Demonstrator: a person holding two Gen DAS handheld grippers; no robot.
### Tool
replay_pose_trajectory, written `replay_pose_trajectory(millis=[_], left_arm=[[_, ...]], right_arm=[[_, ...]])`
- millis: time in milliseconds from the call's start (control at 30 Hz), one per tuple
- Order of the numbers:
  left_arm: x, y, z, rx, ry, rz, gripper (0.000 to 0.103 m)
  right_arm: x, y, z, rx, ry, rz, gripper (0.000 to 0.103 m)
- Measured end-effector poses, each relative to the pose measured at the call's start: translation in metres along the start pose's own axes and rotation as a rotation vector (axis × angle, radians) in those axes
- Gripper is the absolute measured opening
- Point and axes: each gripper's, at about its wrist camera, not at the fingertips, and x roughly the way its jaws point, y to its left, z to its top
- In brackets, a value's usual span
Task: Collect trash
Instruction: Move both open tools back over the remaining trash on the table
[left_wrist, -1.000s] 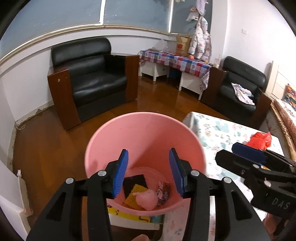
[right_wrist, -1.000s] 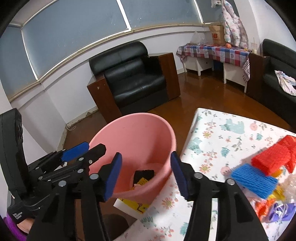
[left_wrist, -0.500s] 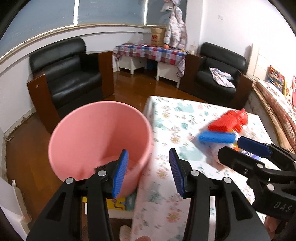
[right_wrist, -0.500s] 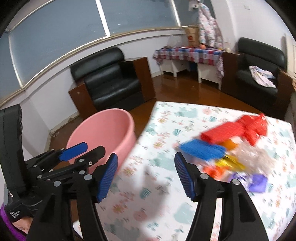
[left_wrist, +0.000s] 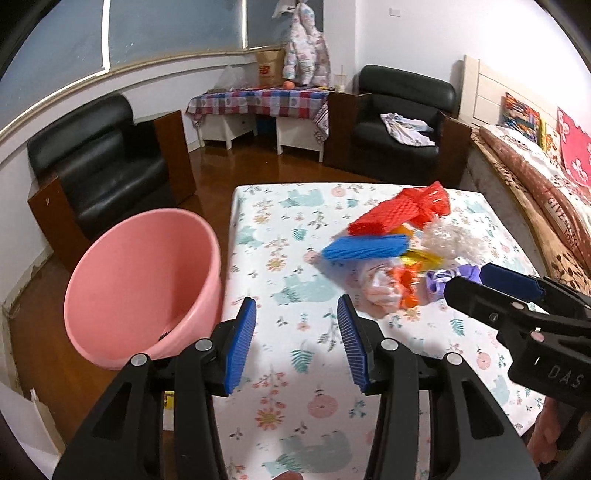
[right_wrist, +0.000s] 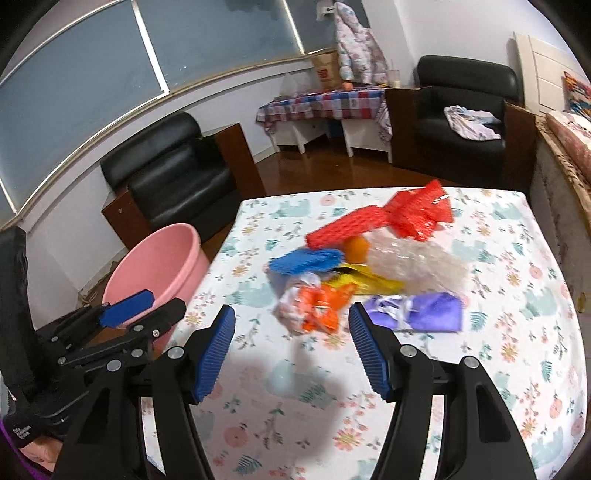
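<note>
Hovering right tool (right_wrist: 291, 349) spread wide, empty, near orange wrapper (right_wrist: 321, 304) in tabletop (right_wrist: 517, 332) trash pile. Looks light, crinkly; I pinch its bunched middle. Left tool (left_wrist: 297, 341) wide, empty, beside pink bin (left_wrist: 144, 295).

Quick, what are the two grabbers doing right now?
Left gripper: open, holding nothing.
Right gripper: open, holding nothing.

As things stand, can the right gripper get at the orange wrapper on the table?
Probably yes. The right gripper is open, and the orange wrapper lies just ahead of its fingers at the pile's near edge, with only bare tablecloth between.
</note>
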Motion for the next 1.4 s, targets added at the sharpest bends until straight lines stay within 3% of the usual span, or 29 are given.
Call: replay_pose_trajectory(millis=[733, 1400], left_arm=[[-0.005, -0.072, 0.002, 0.146, -0.031, -0.005, 0.046], [-0.016, -0.08, -0.003, 0.128, -0.045, 0.035, 0.046]], right_arm=[[-0.039, -0.064, -0.025, 0.13, -0.046, -0.047, 0.063], [-0.056, -0.066, -0.036, 0.132, -0.072, -0.039, 0.063]])
